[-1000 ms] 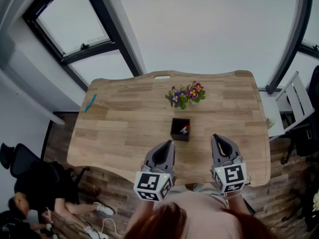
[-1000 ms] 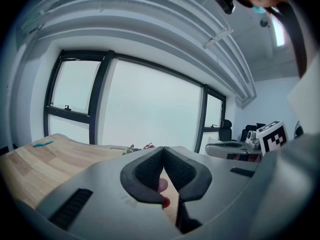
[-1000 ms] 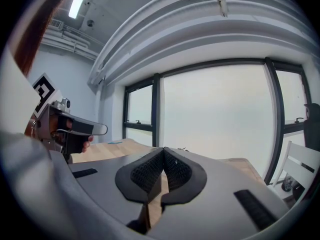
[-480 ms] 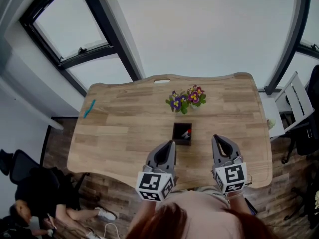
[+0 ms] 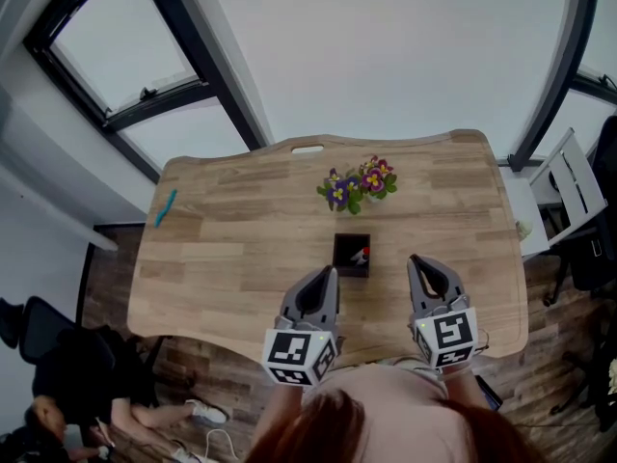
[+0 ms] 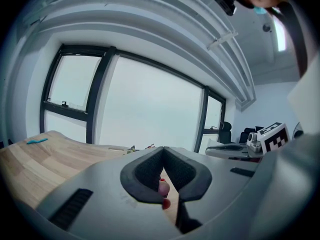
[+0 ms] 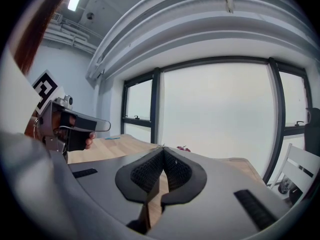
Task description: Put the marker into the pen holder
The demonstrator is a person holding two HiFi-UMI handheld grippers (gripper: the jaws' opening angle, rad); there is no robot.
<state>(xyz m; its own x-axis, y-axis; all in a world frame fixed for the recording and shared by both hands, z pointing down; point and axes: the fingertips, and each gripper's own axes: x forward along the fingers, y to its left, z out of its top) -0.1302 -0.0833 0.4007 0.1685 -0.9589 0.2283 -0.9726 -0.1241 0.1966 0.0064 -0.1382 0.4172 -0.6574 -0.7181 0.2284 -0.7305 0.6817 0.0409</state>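
Note:
A black square pen holder (image 5: 338, 258) stands in the middle of the wooden table (image 5: 231, 258), with a red-tipped marker (image 5: 360, 253) inside it. A teal marker (image 5: 166, 207) lies near the far left edge of the table; it also shows in the left gripper view as a teal marker (image 6: 36, 141). My left gripper (image 5: 329, 272) hovers at the near edge, just left of the holder, jaws shut and nothing held. My right gripper (image 5: 415, 260) is level with it to the holder's right, also shut and empty. In the gripper views the left gripper (image 6: 163, 149) and right gripper (image 7: 162, 148) show jaws meeting at the tip.
A small pot of purple and pink flowers (image 5: 357, 185) stands behind the holder. A white chair (image 5: 569, 196) is off the table's right end. A person (image 5: 67, 374) in dark clothes sits low at the left. Large windows run behind the table.
The head view has drifted slightly. Both grippers stay shut in the same places near the table's front edge.

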